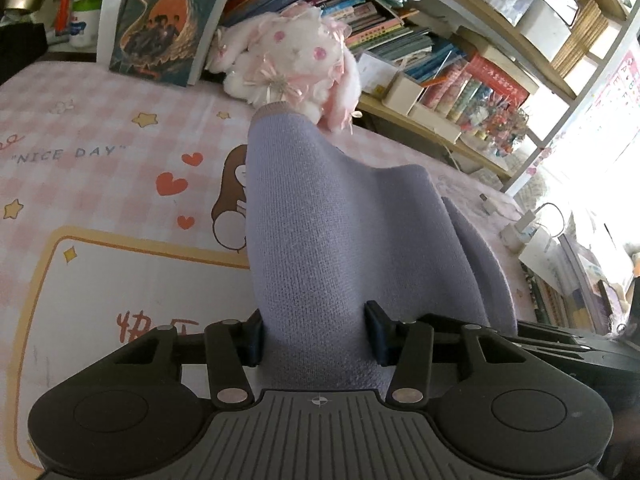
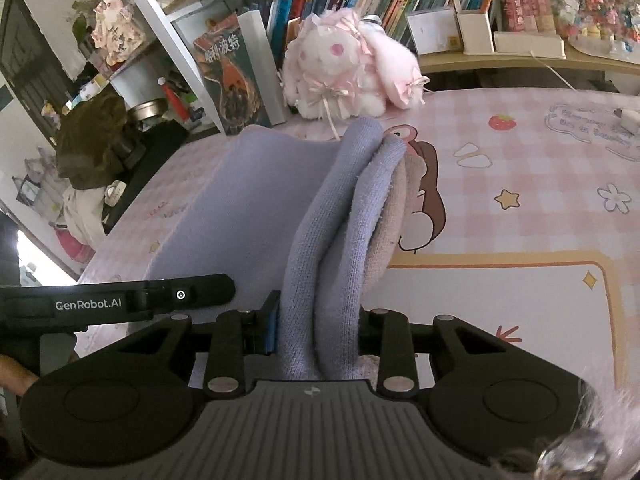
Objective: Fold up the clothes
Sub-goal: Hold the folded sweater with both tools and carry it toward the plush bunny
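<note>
A lavender knit sweater (image 1: pixel 320 232) with a pale pink cuff is lifted above the pink checked table mat (image 1: pixel 100 140). My left gripper (image 1: pixel 316 334) is shut on a thick fold of it, which rises ahead of the fingers. In the right wrist view the sweater (image 2: pixel 320 248) shows as several bunched layers, lavender with a pinkish layer at the right. My right gripper (image 2: pixel 316 330) is shut on those layers. A flat panel of the sweater stretches left toward the left gripper's body (image 2: pixel 116 300).
A white and pink plush rabbit (image 1: pixel 292 60) sits at the mat's far edge, also in the right wrist view (image 2: pixel 344 64). A dark book (image 1: pixel 168 20) leans beside it. Bookshelves (image 1: pixel 440 52) stand behind. A charger and cable (image 1: pixel 516 228) lie at the right.
</note>
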